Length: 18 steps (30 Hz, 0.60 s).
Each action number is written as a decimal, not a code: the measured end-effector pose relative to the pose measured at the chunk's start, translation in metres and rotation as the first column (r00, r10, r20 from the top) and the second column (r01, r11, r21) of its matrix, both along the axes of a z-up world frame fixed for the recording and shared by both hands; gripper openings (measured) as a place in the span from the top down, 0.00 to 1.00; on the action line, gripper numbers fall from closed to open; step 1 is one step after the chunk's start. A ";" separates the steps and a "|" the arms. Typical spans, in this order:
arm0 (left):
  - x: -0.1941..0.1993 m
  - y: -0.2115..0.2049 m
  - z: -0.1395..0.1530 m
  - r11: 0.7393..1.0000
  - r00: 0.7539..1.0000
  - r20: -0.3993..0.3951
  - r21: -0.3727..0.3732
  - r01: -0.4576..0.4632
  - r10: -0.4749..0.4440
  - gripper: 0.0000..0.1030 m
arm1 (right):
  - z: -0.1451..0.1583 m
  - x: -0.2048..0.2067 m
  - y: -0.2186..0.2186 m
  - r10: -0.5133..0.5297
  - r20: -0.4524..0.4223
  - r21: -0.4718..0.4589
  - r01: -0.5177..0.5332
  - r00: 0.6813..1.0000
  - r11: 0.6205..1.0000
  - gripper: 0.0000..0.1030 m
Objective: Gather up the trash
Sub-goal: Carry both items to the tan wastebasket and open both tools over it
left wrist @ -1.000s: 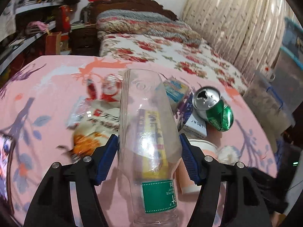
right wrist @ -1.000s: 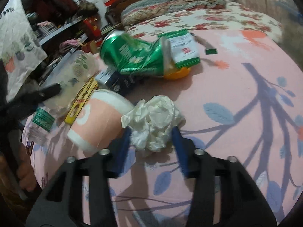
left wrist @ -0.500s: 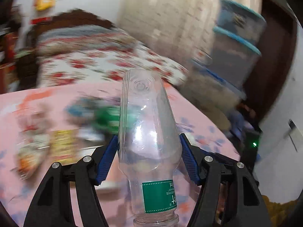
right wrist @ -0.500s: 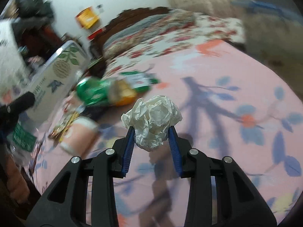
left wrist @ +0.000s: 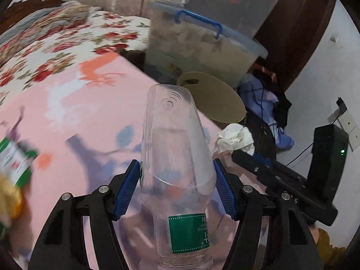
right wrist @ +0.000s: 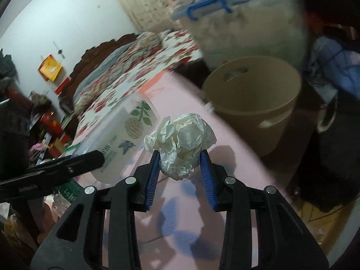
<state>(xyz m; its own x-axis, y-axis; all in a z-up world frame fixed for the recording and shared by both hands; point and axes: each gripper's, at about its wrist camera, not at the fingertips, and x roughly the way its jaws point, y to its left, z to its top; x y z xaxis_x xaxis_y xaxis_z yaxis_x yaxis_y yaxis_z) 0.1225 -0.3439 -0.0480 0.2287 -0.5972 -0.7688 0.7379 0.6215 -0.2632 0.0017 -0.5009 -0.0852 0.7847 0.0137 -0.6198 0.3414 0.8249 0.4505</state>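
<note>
My left gripper (left wrist: 176,186) is shut on a clear plastic bottle (left wrist: 175,157) with a green label, its base pointing forward, held above the pink table (left wrist: 85,112). My right gripper (right wrist: 180,171) is shut on a crumpled white paper ball (right wrist: 180,141), also lifted over the table near its right edge. A tan round bin (right wrist: 254,99) stands on the floor just beyond that edge; it also shows in the left wrist view (left wrist: 213,96). The paper ball (left wrist: 235,137) and right gripper show at the right of the left wrist view. The bottle (right wrist: 119,137) shows at the left of the right wrist view.
Stacked plastic storage tubs (left wrist: 202,38) with blue handles stand behind the bin. A bed with a floral cover (left wrist: 51,36) lies beyond the table. Blurred packaging (left wrist: 13,157) lies at the table's left. Clothes (left wrist: 270,103) and a black device (left wrist: 326,157) are on the right.
Both grippers have lifted their loads off the table and swung right, from the trash pile towards the table edge and the tan bin. The can and cup have left view.
</note>
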 end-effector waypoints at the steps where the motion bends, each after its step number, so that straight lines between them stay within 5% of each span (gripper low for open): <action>1: -0.003 -0.006 -0.001 1.000 1.000 0.003 0.002 0.012 -0.012 0.40 | 0.000 0.002 -0.013 -0.016 -0.003 0.001 0.016 1.000 1.000 0.63; 7: 0.018 -0.092 -0.006 0.993 0.994 -0.002 0.045 0.108 -0.108 0.40 | -0.004 0.015 -0.082 -0.098 -0.032 0.003 0.098 0.995 0.995 0.62; 10: 0.032 -0.137 -0.012 0.986 0.989 0.009 0.080 0.149 -0.151 0.39 | -0.008 0.030 -0.103 -0.131 -0.048 -0.007 0.131 0.990 0.991 0.52; 11: 0.036 -0.150 -0.014 0.984 0.987 0.014 0.092 0.156 -0.157 0.37 | -0.011 0.038 -0.112 -0.149 -0.067 -0.014 0.148 0.987 0.989 0.38; 13: 0.047 -0.172 -0.017 0.983 0.989 0.051 0.130 0.129 -0.136 0.30 | -0.016 0.038 -0.126 -0.202 -0.084 0.010 0.204 0.976 0.979 0.37; 18: 0.057 -0.156 0.003 0.996 0.997 0.055 0.068 0.053 -0.057 0.30 | -0.009 0.008 -0.119 -0.254 0.004 0.039 0.254 0.967 0.966 0.36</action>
